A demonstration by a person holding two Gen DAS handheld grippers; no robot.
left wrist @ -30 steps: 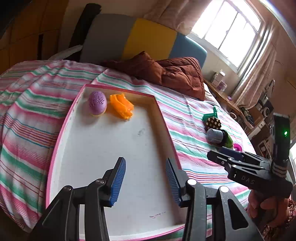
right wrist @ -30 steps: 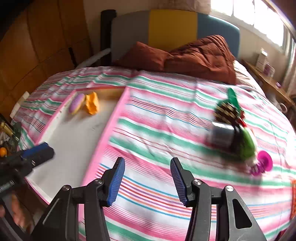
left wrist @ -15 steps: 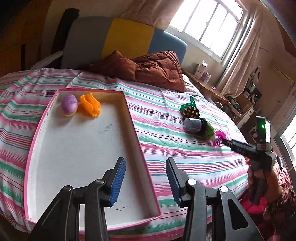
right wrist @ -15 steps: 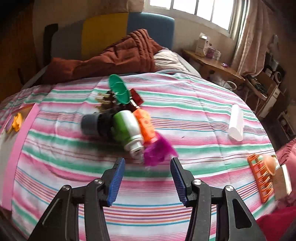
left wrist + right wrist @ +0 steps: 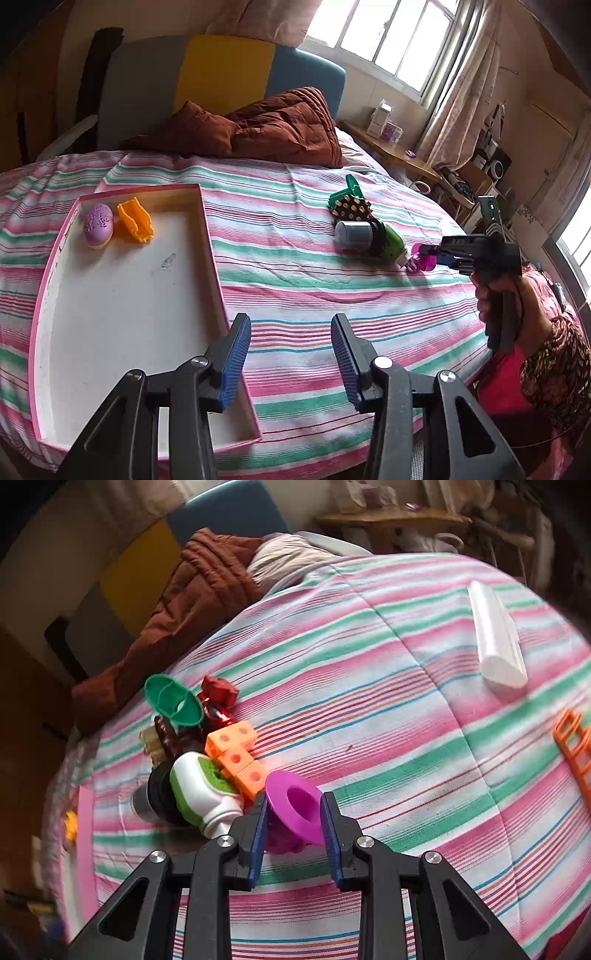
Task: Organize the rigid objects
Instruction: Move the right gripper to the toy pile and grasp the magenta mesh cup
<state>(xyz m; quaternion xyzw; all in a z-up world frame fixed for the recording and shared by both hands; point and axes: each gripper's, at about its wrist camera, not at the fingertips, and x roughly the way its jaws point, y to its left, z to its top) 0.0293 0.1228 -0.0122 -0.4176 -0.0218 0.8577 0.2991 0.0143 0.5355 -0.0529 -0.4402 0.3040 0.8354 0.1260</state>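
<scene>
A pink-rimmed white tray [image 5: 212, 240] lies on the striped bed, holding a purple egg [image 5: 98, 224] and an orange piece [image 5: 135, 220]. My left gripper [image 5: 287, 350] is open and empty over the tray's near right corner. A pile of toys lies to the right: green-white bottle [image 5: 201, 788], orange cube blocks [image 5: 236, 757], green funnel [image 5: 173, 699], red piece [image 5: 218, 696]. My right gripper [image 5: 291, 812] has its pads on both sides of the magenta ring piece [image 5: 295, 806], which rests on the bed; the pads look close to touching it. It also shows in the left wrist view [image 5: 439, 254].
A white cylinder [image 5: 495, 650] and an orange rack [image 5: 574, 746] lie on the bed to the right. A brown quilt [image 5: 266, 125] is piled by the headboard. A wooden bedside table [image 5: 391, 151] stands beyond the bed.
My right gripper swung right from the tray side to the toy pile, moved in and narrowed around the magenta ring piece. My left gripper's view shifted right; it stayed open.
</scene>
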